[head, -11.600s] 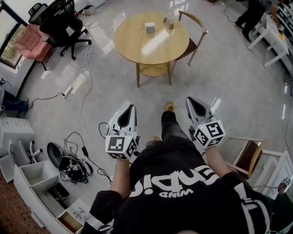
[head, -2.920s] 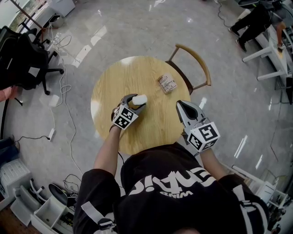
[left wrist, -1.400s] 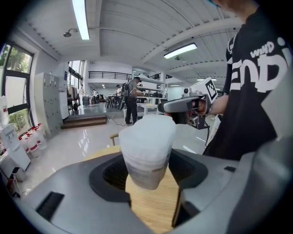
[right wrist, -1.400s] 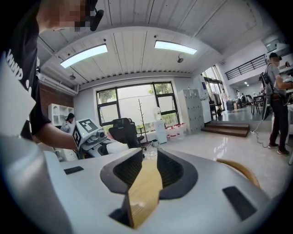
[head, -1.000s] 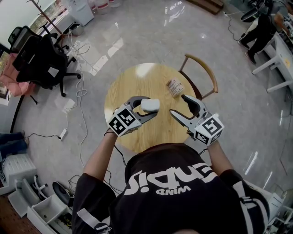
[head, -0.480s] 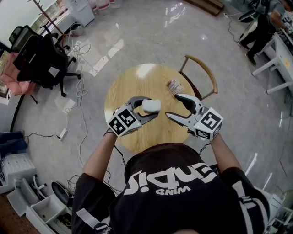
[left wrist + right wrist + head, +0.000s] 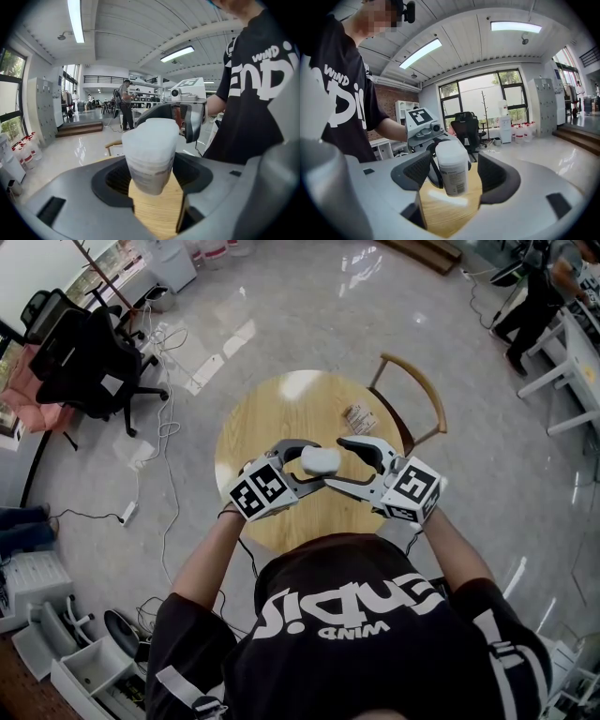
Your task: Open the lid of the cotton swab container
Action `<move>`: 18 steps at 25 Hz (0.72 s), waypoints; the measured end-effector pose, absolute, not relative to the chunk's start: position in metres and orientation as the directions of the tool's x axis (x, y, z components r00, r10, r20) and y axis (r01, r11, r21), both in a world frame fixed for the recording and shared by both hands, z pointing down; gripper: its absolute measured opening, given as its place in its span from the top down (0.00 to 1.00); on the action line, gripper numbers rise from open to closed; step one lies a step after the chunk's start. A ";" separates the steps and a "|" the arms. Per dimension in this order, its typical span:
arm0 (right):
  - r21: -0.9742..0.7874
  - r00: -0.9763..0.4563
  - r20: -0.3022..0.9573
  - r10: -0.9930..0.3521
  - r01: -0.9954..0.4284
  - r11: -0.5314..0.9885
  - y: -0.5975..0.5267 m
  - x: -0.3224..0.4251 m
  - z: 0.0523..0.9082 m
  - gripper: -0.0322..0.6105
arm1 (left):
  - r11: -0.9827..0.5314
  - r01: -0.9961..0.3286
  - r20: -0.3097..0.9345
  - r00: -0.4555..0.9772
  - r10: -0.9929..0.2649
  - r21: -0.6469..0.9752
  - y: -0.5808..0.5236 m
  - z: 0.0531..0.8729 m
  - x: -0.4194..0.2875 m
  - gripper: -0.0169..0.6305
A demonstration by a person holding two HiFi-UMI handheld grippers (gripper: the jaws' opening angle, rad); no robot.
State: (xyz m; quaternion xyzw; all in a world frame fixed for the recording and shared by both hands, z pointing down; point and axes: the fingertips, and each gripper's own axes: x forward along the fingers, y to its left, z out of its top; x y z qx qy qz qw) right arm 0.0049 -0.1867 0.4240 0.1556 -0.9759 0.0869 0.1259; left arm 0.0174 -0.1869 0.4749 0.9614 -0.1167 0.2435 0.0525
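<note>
Translucent plastic container (image 7: 321, 461), matt wooden table (image 7: 281, 413)

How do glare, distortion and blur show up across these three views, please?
Head view: glare patches streak the glossy floor and whiten the far edge of the round table; straight lines bow outward. Left gripper view: fisheye with black corners; the cotton swab container is close and soft. Right gripper view: same fisheye, the container's label sharper, windows bright.

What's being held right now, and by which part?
The left gripper holds the container by its lower body; the right gripper is open around it.
</note>
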 end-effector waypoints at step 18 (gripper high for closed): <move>-0.133 -0.921 0.289 -0.261 -0.309 0.942 -0.181 -0.008 0.432 0.53 | -0.975 -0.211 0.488 0.860 -0.153 0.067 -0.174 0.482 0.026 0.55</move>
